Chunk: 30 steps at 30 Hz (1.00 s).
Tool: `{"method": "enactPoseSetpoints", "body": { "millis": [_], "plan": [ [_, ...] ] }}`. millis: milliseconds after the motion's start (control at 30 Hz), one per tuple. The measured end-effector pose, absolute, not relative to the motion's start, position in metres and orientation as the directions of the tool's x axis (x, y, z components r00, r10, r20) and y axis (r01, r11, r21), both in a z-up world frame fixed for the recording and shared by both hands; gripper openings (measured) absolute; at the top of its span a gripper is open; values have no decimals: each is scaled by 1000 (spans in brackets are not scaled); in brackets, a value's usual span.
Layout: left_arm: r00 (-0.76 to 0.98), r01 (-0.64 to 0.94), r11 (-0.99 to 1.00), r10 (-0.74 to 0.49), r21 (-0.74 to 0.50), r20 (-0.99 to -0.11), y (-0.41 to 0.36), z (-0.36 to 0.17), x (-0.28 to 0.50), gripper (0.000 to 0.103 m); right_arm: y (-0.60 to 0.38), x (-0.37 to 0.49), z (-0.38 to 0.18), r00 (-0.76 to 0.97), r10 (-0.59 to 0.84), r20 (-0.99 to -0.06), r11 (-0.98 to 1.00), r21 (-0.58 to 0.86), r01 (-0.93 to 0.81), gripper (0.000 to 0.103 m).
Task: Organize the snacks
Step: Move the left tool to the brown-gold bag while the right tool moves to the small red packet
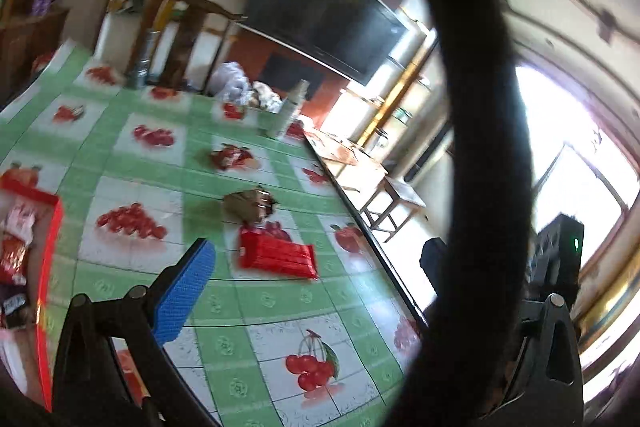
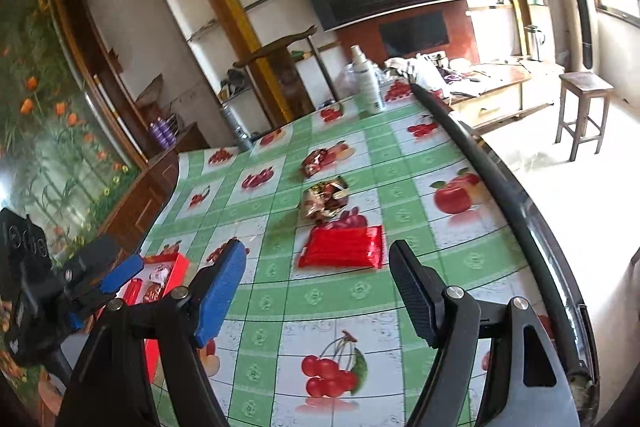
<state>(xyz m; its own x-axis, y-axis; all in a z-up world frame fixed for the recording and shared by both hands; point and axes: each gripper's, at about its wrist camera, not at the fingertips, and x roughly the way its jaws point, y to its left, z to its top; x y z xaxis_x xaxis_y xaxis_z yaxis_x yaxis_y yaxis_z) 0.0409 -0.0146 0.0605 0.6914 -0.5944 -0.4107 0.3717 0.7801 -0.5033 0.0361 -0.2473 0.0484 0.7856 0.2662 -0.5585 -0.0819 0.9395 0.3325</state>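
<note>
A flat red snack pack [image 1: 277,255] [image 2: 343,251] lies on the green fruit-print tablecloth [image 1: 256,299]. Behind it lie a brown-gold crinkled snack bag [image 1: 249,205] [image 2: 326,201] and a red snack bag [image 1: 232,157] [image 2: 320,159]. A red box [image 1: 44,267] [image 2: 170,273] at the left holds several snacks. My right gripper [image 2: 316,291] is open and empty, just short of the flat red pack. My left gripper shows in the right wrist view [image 2: 120,275] over the red box. In its own view only its blue left finger [image 1: 188,291] shows; a thick black band [image 1: 480,163] hides the right one.
A white spray bottle [image 2: 366,83] [image 1: 290,113] stands at the table's far edge beside a plastic bag [image 1: 234,83]. A metal flask [image 2: 236,127] stands at the far left edge. The table's dark right edge [image 2: 500,187] borders open floor with a wooden stool [image 2: 584,111].
</note>
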Motion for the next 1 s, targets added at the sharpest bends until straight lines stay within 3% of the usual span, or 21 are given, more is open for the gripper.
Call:
{"method": "enactPoseSetpoints", "body": {
  "millis": [200, 300, 433, 633, 733, 833, 1000],
  "plan": [
    [629, 366, 748, -637, -553, -445, -3, 42, 55, 103, -251, 34, 51, 792, 271, -547, 936, 343, -83, 74],
    [658, 275, 817, -544, -507, -520, 7, 34, 56, 103, -249, 33, 50, 791, 287, -541, 932, 347, -101, 74],
    [681, 239, 831, -512, -503, -523, 23, 30, 52, 103, -246, 36, 43, 781, 308, -544, 926, 360, -115, 74],
    [726, 122, 955, -272, -272, -632, 32, 31, 52, 103, -237, 50, 19, 743, 344, -575, 918, 373, -136, 74],
    [723, 106, 974, -215, -201, -657, 32, 21, 57, 103, -230, 61, 4, 711, 350, -610, 919, 370, -135, 74],
    [703, 122, 974, -219, -189, -676, 27, 10, 66, 103, -223, 68, -5, 697, 343, -630, 925, 355, -134, 74],
    [647, 241, 942, -335, -233, -685, 4, 1, 100, 103, -226, 83, -16, 681, 303, -667, 939, 329, -96, 74]
  ]
}}
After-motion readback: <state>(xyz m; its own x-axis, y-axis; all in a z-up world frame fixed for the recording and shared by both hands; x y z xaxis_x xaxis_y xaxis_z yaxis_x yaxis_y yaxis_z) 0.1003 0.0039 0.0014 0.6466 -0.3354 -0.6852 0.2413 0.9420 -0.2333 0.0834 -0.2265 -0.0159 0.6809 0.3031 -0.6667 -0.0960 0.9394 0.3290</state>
